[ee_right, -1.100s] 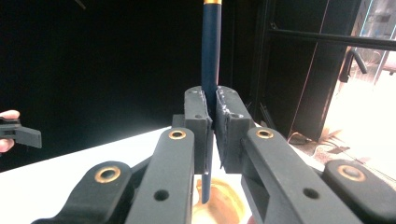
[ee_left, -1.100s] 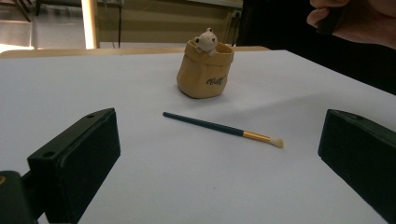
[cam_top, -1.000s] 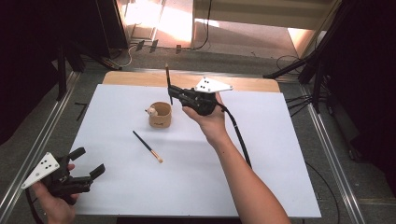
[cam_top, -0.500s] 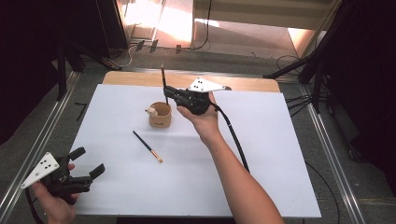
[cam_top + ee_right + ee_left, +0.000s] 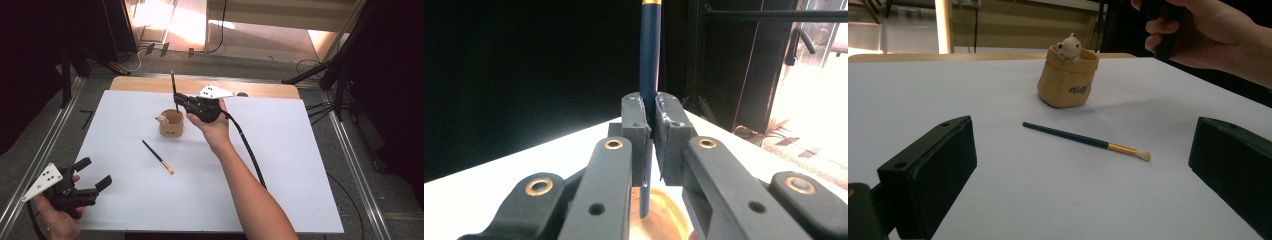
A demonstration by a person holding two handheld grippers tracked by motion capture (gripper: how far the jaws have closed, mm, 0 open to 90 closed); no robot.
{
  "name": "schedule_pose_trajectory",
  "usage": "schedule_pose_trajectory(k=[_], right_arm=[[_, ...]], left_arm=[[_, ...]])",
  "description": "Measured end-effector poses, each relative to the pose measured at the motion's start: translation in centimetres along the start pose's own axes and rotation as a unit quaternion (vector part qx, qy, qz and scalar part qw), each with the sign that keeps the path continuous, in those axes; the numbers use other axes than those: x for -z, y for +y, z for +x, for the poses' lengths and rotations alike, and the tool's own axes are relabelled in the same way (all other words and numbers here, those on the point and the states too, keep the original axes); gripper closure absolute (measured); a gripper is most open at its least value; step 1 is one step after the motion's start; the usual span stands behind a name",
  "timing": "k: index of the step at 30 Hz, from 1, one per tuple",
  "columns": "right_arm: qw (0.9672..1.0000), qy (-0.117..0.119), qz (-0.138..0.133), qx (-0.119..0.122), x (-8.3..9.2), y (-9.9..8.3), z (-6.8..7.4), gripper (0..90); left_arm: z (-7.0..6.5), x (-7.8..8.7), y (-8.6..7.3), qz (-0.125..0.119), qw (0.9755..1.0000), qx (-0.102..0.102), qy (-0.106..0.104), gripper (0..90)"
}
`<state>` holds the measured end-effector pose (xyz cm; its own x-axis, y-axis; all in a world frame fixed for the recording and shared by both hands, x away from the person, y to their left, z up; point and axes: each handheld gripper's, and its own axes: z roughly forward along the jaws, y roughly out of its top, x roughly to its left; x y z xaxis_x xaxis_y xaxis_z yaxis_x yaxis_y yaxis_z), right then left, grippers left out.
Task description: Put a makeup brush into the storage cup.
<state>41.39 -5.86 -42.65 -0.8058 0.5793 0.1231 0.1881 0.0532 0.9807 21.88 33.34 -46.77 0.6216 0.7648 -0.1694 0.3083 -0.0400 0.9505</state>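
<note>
While our right gripper keeps its fingers clamped on an upright brush just above the pouch, our left gripper rests near the surface, fingers apart.

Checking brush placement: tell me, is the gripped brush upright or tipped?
Upright: the brush stands vertical in the right gripper, above the cup.
</note>
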Motion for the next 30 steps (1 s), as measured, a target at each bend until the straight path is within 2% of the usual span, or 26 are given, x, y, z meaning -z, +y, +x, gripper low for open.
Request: schedule_pose_trajectory(k=[30], right_arm=[[0.9996,-0.002,0.022,-0.020,-1.9,-2.6,0.1,85.4]], left_arm=[[0.1,0.3,0.0,-0.006,1.0000,0.004,0.003,0.0]])
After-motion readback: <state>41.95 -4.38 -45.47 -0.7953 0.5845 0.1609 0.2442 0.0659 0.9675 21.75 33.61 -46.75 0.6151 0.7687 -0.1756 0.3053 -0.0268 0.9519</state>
